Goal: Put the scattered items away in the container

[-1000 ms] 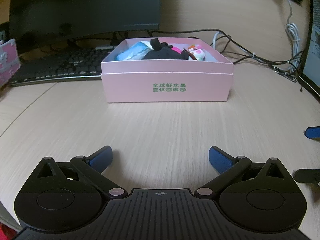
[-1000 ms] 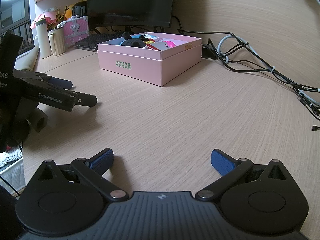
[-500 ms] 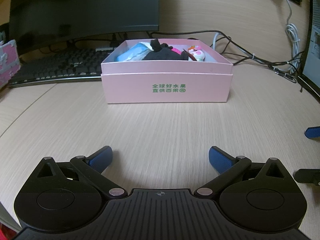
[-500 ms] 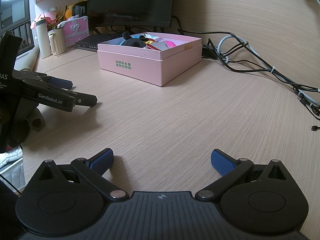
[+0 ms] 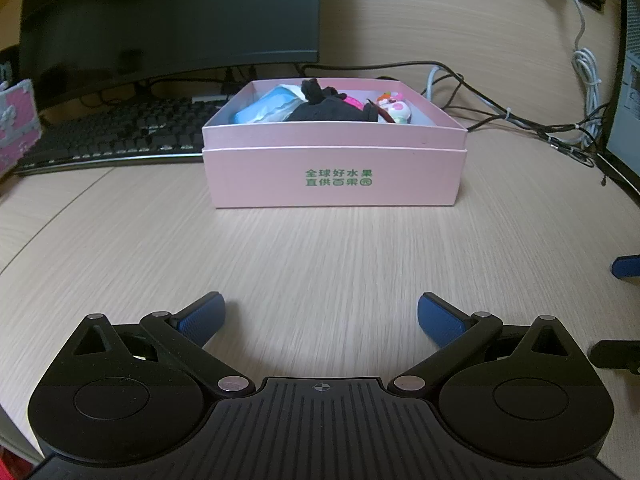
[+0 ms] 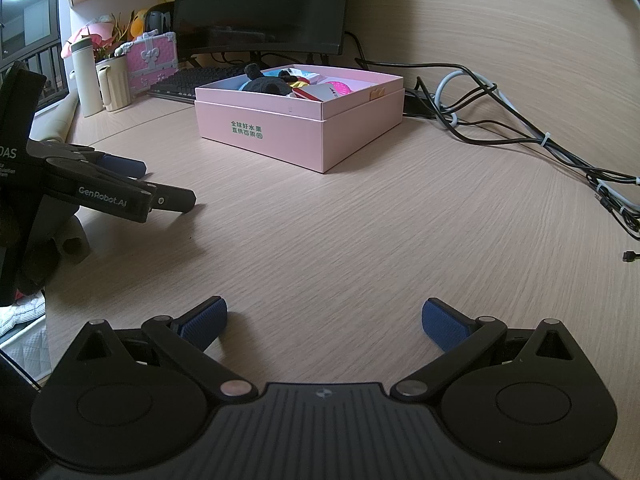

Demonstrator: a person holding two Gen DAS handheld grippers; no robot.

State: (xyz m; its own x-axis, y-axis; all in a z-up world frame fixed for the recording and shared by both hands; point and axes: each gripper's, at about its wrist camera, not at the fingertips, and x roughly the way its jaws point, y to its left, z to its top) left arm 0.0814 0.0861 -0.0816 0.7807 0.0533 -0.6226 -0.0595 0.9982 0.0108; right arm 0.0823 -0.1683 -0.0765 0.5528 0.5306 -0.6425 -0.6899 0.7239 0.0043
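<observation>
1. Left wrist view: the left gripper (image 5: 320,316) has its fingers spread and holds nothing; the pink box (image 5: 334,176) sits ahead of them on the counter (image 5: 320,252), already holding the items.
2. The right gripper (image 6: 324,320) also has spread, unloaded fingers, the box ahead-left.
3. No loose items show, so tidying looks finished; next, withdraw.
4. Green Chinese print marks the box; the left gripper reads "GenRobot.AI".

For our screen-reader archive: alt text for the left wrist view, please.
A pink box holding a black plush and small toys sits on a wooden desk, ahead of the open, empty left tongs. A keyboard and monitor stand behind.
</observation>
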